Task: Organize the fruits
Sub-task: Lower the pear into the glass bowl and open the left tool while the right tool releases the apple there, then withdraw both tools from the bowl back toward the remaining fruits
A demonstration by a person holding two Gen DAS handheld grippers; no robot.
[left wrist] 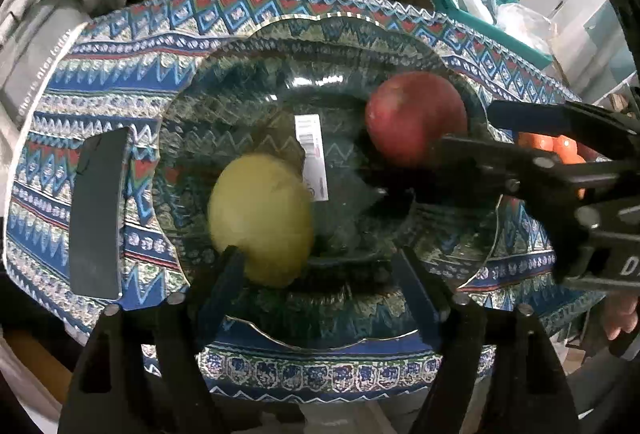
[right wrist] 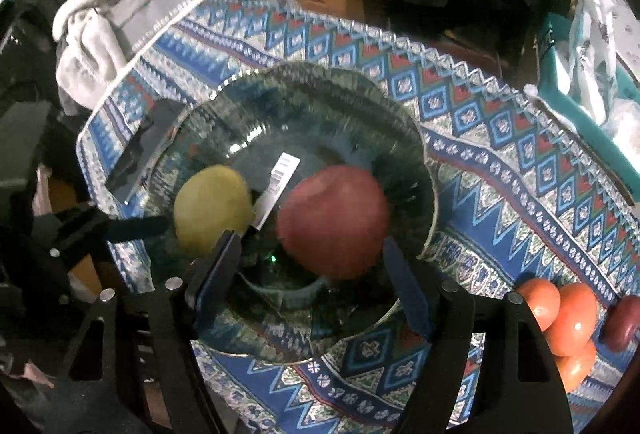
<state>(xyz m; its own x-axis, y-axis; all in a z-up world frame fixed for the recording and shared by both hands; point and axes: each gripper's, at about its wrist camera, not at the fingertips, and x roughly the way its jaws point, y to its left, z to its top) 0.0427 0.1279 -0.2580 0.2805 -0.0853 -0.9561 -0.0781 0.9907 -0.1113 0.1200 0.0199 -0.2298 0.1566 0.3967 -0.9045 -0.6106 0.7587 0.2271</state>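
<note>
While grippers hover, lemon, apple in bowl.

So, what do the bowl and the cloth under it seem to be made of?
Bowl: probably clear glass, glossy; the cloth pattern shows through it and its rim glints. Cloth: apparently woven fabric, matte, with a zigzag pattern.

A yellow lemon and a red apple are lying apart inside the clear glass bowl. Orange tomatoes are sitting clustered beside the bowl on the patterned surface.
</note>
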